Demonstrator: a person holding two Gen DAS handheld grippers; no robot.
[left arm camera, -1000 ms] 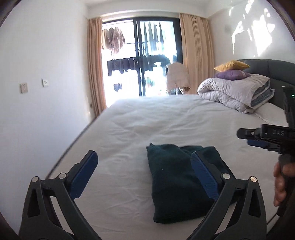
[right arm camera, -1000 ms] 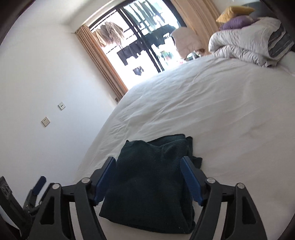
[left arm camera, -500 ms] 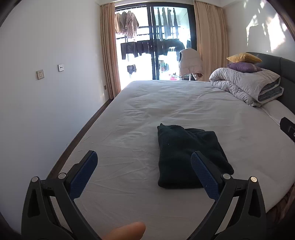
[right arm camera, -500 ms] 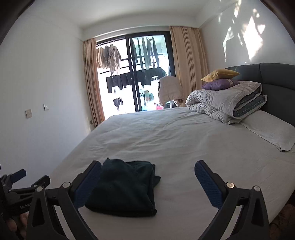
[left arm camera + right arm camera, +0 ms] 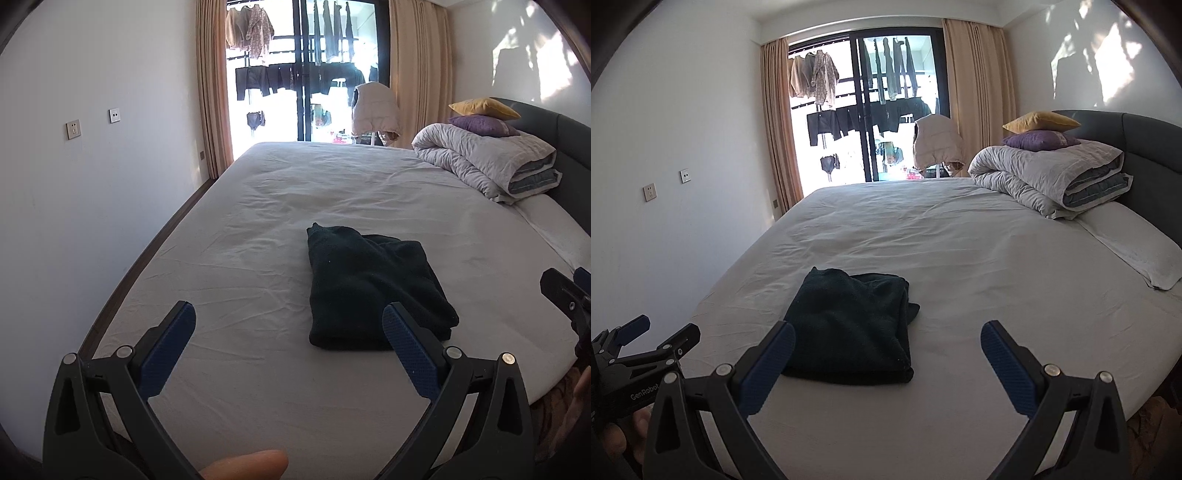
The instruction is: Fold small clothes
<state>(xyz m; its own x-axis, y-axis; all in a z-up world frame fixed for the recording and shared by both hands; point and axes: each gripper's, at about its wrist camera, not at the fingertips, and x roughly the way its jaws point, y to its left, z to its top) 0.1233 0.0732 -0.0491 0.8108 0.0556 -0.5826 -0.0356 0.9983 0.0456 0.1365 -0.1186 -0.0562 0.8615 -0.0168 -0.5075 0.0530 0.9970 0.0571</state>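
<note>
A dark green garment (image 5: 373, 288) lies folded into a neat rectangle on the white bed sheet (image 5: 258, 221); it also shows in the right wrist view (image 5: 849, 325). My left gripper (image 5: 288, 328) is open and empty, held above the near part of the bed, short of the garment. My right gripper (image 5: 886, 347) is open and empty, held back from the garment, which lies ahead to its left. The left gripper also shows at the lower left of the right wrist view (image 5: 646, 343). Neither gripper touches the garment.
A rolled grey duvet (image 5: 1052, 177) with a purple cushion (image 5: 1039, 139) and a yellow cushion (image 5: 1041, 122) sits at the bed's far right by the dark headboard (image 5: 1152, 158). A white pillow (image 5: 1137, 243) lies beside it. A wall runs along the left; a balcony door (image 5: 871, 122) is beyond.
Both grippers have pulled back and up from the folded garment, which now lies farther ahead. The right gripper's jaws have opened wider. The garment has not moved.
</note>
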